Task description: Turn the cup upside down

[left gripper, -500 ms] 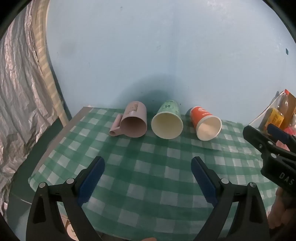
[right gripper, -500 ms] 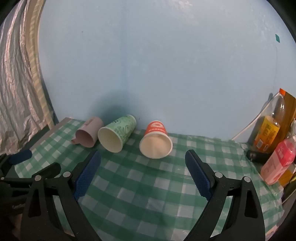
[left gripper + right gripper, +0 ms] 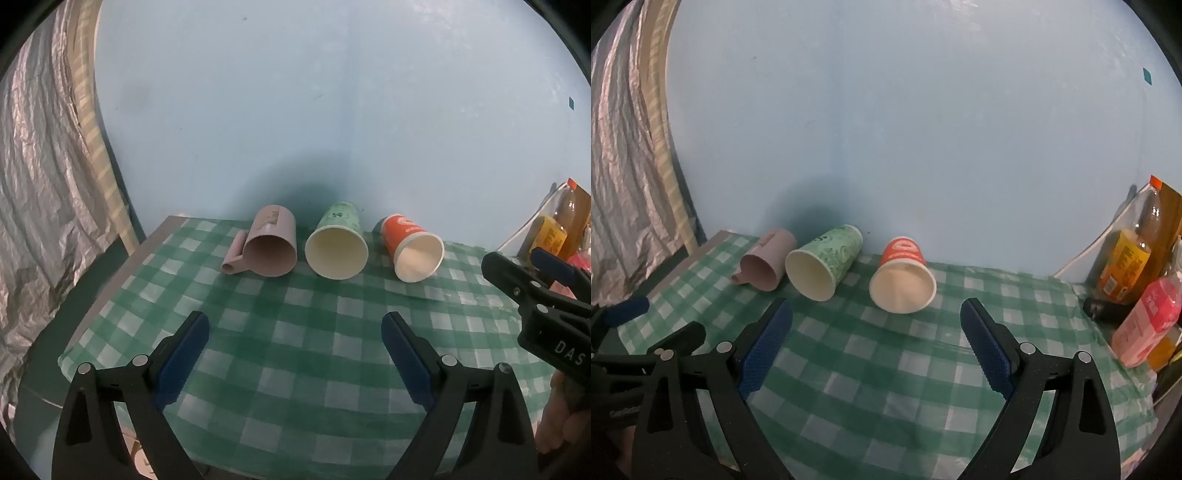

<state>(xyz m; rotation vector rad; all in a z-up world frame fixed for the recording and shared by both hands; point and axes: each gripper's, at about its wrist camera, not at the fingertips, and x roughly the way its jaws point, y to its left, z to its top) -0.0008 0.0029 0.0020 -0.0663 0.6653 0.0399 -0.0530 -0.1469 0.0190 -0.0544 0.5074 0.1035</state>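
Observation:
Three cups lie on their sides in a row by the blue wall, mouths towards me: a pink handled mug (image 3: 271,247) (image 3: 764,265) on the left, a green paper cup (image 3: 338,245) (image 3: 823,264) in the middle, an orange paper cup (image 3: 413,247) (image 3: 904,278) on the right. My left gripper (image 3: 295,354) is open and empty, well short of the cups. My right gripper (image 3: 877,343) is open and empty, in front of the orange cup, and shows at the right edge of the left wrist view (image 3: 535,291).
A green checked cloth (image 3: 295,369) (image 3: 886,387) covers the table. Bottles (image 3: 1126,266) and a pink pack (image 3: 1148,325) stand at the right edge. A silver curtain (image 3: 37,221) hangs on the left, past the table's left edge.
Both grippers have edged slightly closer to the cups. The cups have not moved.

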